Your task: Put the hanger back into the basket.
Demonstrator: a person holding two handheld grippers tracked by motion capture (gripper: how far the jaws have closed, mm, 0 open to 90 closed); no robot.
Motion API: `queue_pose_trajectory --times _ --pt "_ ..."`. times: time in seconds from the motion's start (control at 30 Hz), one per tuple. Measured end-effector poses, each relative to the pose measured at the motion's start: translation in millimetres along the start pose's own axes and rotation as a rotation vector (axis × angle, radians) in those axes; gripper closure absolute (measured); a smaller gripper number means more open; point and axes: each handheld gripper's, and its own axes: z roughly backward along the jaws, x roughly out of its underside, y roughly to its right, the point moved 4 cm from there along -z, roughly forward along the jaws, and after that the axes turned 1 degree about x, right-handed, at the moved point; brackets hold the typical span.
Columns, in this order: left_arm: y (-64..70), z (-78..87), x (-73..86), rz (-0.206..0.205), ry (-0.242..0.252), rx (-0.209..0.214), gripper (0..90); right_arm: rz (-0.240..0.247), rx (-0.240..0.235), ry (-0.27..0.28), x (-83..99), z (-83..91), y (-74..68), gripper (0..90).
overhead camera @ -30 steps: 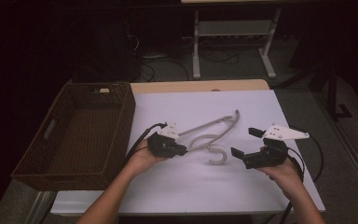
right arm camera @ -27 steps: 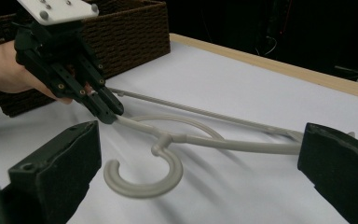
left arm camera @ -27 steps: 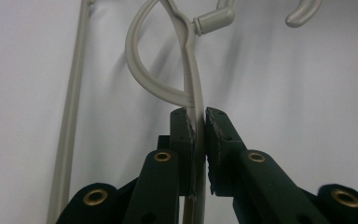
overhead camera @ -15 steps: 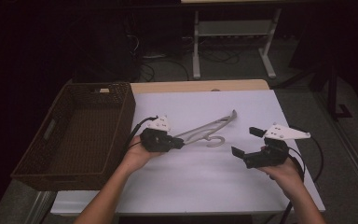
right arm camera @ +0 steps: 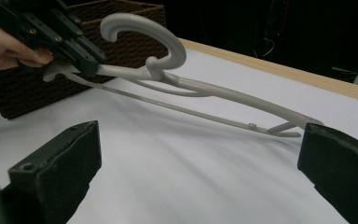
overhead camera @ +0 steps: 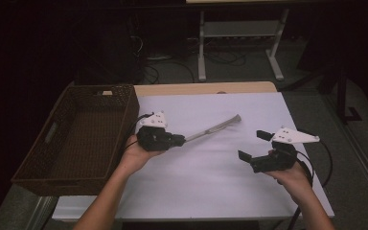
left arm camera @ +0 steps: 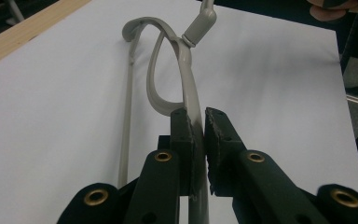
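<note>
While clamped on grey hanger point(left arm camera: 186, 88) arm, left gripper point(overhead camera: 179, 140) lifts that end off white table point(overhead camera: 211, 191) (far tip touching sheet). Right gripper point(overhead camera: 254, 146) agape, holding nothing, near right edge. Brown wicker basket point(overhead camera: 38, 167) beside left hand point(overhead camera: 134, 155).

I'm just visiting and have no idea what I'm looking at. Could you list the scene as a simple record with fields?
Setting: table under a white sheet
Left gripper: jaws shut on one end of a grey hanger
Hanger pose: held end raised, far end on the sheet
Right gripper: jaws wide open, holding nothing, apart from the hanger
Basket: brown wicker, at the table's left edge
</note>
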Motion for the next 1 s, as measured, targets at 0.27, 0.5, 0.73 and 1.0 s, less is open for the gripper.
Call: queue_pose_trajectory --times 0.27,0.5,0.73,1.0 --pt "3.4 7.1 -7.9 -0.013 0.009 -0.013 82.9 0.003 0.003 0.006 -0.8 0.4 0.2 0.0" --pt "4.8 19.9 -19.0 -0.005 0.029 -0.019 82.9 0.000 0.006 0.010 -2.0 1.8 0.7 0.0" --pt "6.0 40.4 -34.0 -0.011 0.055 -0.031 82.9 0.002 0.008 0.013 -2.7 2.7 1.0 0.0" --pt "5.7 63.8 -42.2 -0.004 0.075 -0.045 82.9 0.000 0.013 0.020 -3.5 3.0 1.5 0.0"
